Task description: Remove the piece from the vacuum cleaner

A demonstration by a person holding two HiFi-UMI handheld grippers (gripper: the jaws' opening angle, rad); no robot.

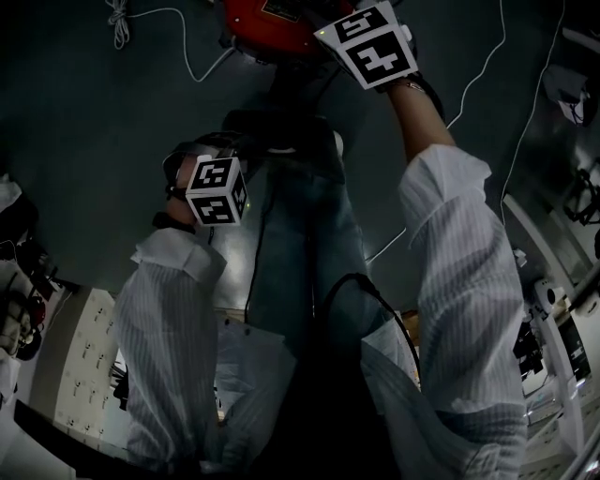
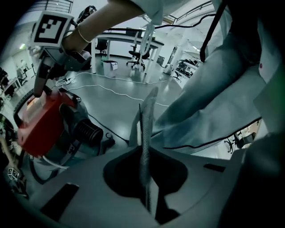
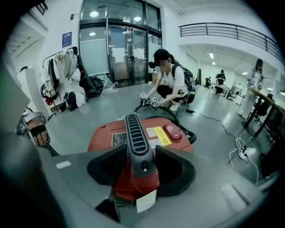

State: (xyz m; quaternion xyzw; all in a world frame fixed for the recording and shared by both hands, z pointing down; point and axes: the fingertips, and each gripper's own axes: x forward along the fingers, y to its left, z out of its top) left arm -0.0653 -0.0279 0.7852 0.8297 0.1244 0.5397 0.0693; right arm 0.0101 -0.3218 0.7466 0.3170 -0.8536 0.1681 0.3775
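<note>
The red vacuum cleaner [image 3: 133, 138] stands on the grey floor, with a black ribbed carry handle [image 3: 133, 129] along its top. My right gripper [image 3: 141, 146] hangs over it, jaws spread wide on either side of the handle's near end, and I see no squeeze. In the left gripper view the vacuum cleaner [image 2: 42, 124] shows its side, where a black ribbed hose stub [image 2: 89, 132] sticks out. My left gripper [image 2: 147, 111] is shut and empty, held to the side of the machine near my trouser leg. In the head view the vacuum cleaner [image 1: 267, 23] lies at the top edge.
A black hose [image 3: 189, 131] curls behind the vacuum. A crouching person [image 3: 169, 84] is on the floor beyond it. White cables [image 2: 116, 92] run across the floor, with a power strip [image 3: 242, 153] at the right. Desks and chairs [image 2: 136, 49] stand farther off.
</note>
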